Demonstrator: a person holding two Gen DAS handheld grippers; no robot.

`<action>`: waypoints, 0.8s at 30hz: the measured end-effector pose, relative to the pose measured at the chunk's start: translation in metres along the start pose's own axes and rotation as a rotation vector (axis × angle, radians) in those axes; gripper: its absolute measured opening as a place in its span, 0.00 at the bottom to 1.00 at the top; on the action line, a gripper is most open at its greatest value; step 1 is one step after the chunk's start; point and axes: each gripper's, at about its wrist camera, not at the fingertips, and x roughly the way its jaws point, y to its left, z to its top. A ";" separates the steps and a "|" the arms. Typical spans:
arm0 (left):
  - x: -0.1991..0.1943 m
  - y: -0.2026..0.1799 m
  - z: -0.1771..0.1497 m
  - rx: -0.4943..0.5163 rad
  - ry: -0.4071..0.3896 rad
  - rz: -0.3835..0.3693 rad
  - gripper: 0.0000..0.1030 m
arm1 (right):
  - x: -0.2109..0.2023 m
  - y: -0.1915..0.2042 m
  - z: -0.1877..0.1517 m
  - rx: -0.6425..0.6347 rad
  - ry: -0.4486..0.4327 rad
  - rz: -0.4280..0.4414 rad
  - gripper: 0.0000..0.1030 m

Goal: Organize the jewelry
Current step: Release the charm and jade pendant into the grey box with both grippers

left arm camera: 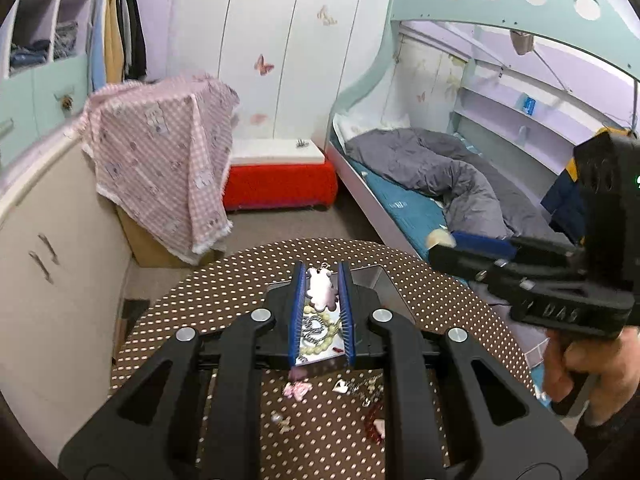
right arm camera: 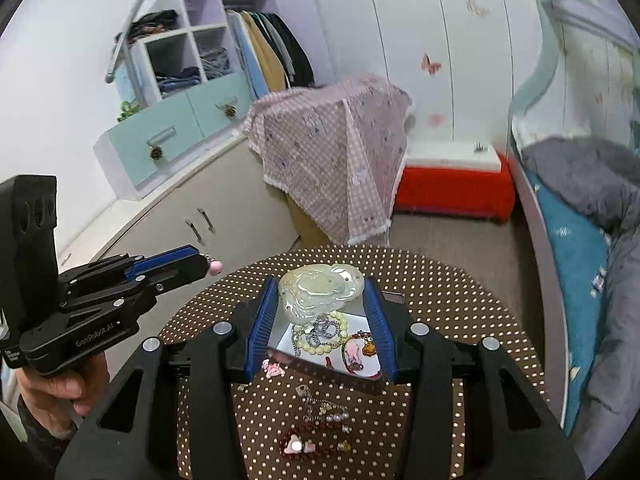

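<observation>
My left gripper point(left arm camera: 320, 280) is shut on a pink pendant point(left arm camera: 321, 290) and holds it above the jewelry box point(left arm camera: 380, 280); it also shows in the right wrist view point(right arm camera: 208, 266) with the pink pendant point(right arm camera: 216, 267) at its tip. My right gripper point(right arm camera: 322, 292) is shut on a pale green jade pendant point(right arm camera: 320, 286) above the same box point(right arm camera: 356, 316), which holds a bead bracelet point(right arm camera: 320, 346) and chains. In the left wrist view the right gripper point(left arm camera: 440, 242) holds the jade piece point(left arm camera: 439, 237) at its tip. Loose jewelry point(right arm camera: 320, 412) lies on the dotted table point(right arm camera: 440, 300).
A pink hair clip point(left arm camera: 297, 390), a heart charm point(left arm camera: 341, 387) and red beads point(left arm camera: 374, 426) lie on the round brown dotted table. Beyond it stand a pink-checked covered box point(left arm camera: 160, 160), a red stool point(left arm camera: 280, 184), a cabinet point(left arm camera: 52, 260) at left and a bed point(left arm camera: 440, 184) at right.
</observation>
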 end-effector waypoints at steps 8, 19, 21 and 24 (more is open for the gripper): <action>0.046 0.006 0.006 -0.038 0.099 0.013 0.68 | 0.036 -0.031 -0.003 0.148 0.071 0.015 0.56; -0.016 0.012 -0.011 -0.045 -0.074 0.166 0.90 | -0.021 -0.027 -0.010 0.123 -0.084 -0.107 0.92; -0.032 0.012 -0.017 -0.046 -0.108 0.190 0.91 | -0.034 -0.023 -0.013 0.112 -0.110 -0.119 0.92; -0.050 0.013 -0.023 -0.049 -0.140 0.205 0.92 | -0.052 -0.015 -0.016 0.094 -0.149 -0.119 0.92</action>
